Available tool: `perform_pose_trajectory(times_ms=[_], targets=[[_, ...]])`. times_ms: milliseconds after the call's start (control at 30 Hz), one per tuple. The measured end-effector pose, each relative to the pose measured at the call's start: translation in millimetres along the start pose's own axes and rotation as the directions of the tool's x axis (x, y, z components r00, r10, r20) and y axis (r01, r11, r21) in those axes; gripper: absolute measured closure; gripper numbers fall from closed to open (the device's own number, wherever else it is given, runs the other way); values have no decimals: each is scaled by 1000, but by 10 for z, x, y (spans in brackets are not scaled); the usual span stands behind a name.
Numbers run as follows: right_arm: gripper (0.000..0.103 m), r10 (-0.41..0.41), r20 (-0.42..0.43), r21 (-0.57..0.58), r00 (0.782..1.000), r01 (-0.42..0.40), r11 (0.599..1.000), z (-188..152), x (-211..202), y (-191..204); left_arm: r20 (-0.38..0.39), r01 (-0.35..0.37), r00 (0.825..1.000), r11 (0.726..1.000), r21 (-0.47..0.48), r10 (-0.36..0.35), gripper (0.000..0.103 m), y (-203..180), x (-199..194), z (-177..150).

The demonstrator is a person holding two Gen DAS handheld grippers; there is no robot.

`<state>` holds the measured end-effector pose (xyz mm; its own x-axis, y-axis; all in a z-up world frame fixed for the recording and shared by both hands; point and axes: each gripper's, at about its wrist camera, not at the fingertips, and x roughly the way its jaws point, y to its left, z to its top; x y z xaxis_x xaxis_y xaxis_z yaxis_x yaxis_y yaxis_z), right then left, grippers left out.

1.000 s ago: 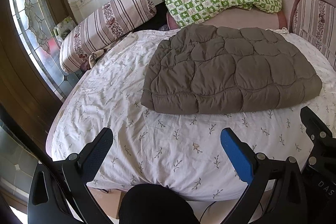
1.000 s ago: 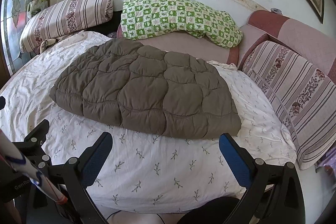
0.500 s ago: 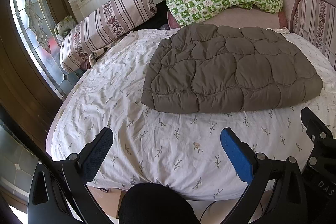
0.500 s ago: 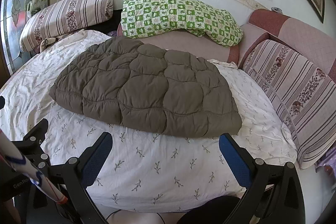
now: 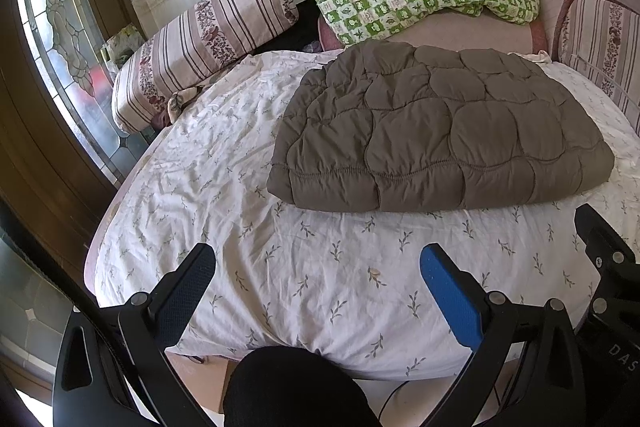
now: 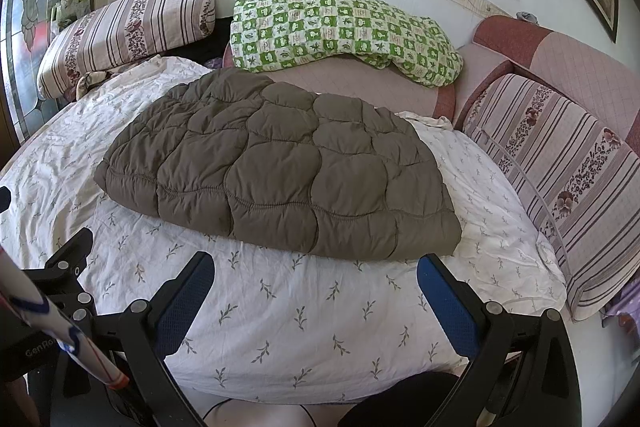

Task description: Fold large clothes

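A brown quilted puffer garment [image 5: 436, 131] lies folded into a thick flat rectangle on the white leaf-print bed sheet [image 5: 320, 279]. It also shows in the right wrist view [image 6: 280, 171]. My left gripper [image 5: 316, 271] is open and empty, held above the near edge of the bed, short of the garment. My right gripper [image 6: 314, 279] is open and empty too, just in front of the garment's near edge. Each gripper shows at the edge of the other's view.
A striped bolster pillow [image 5: 200, 43] lies at the back left. A green checked blanket [image 6: 340, 27] lies on the pink headboard cushion behind the garment. A striped cushion [image 6: 560, 167] stands along the right side. A stained-glass door [image 5: 60, 39] is on the left.
Both grippers have drifted very slightly; the garment sits a touch higher in the right view. Nothing was taken hold of or let go.
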<state>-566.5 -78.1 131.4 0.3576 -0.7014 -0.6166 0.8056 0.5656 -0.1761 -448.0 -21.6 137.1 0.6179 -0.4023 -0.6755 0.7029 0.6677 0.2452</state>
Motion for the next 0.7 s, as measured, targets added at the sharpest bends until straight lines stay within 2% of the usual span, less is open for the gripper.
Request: perform_pose_trajectory(times_ms=[700], targets=[[0, 1, -1, -1, 1000, -1, 1000, -33, 7, 19, -1, 1, 1000, 1000, 0, -1, 1, -9, 2, -9]])
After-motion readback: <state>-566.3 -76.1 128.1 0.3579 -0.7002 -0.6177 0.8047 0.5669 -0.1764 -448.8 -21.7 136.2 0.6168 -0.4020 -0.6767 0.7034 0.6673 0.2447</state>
